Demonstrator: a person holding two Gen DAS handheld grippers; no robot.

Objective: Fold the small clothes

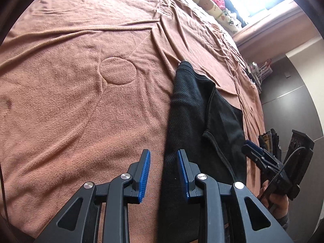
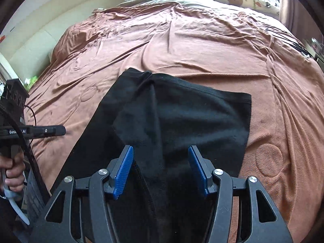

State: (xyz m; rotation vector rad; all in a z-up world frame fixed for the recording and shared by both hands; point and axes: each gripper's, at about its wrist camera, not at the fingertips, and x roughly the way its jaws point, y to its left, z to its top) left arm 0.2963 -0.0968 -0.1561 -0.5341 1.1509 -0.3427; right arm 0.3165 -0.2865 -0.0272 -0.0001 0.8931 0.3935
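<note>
A black pair of shorts (image 1: pixel 192 105) lies folded lengthwise on the brown blanket (image 1: pixel 81 81), its black drawstring (image 1: pixel 210 139) trailing over the mesh fabric. My left gripper (image 1: pixel 163 151) hovers over the shorts' left edge, jaws apart, with nothing pressed between the blue pads. In the right wrist view the shorts (image 2: pixel 202 117) spread flat, one layer folded over the middle. My right gripper (image 2: pixel 161 147) stands open above the near part of them, its pads clear of the cloth. The right gripper (image 1: pixel 251 147) also shows off the bed's right side, and the left gripper (image 2: pixel 60 130) shows at the left, held in a hand.
The wrinkled brown blanket (image 2: pixel 202 40) covers the whole bed. A patterned pillow (image 1: pixel 214 6) and piled clothes lie at the far end under a bright window. Cables (image 2: pixel 293 42) run along the far right edge. A cream headboard (image 2: pixel 50 20) is at the left, dark floor tiles (image 1: pixel 287 97) beside the bed.
</note>
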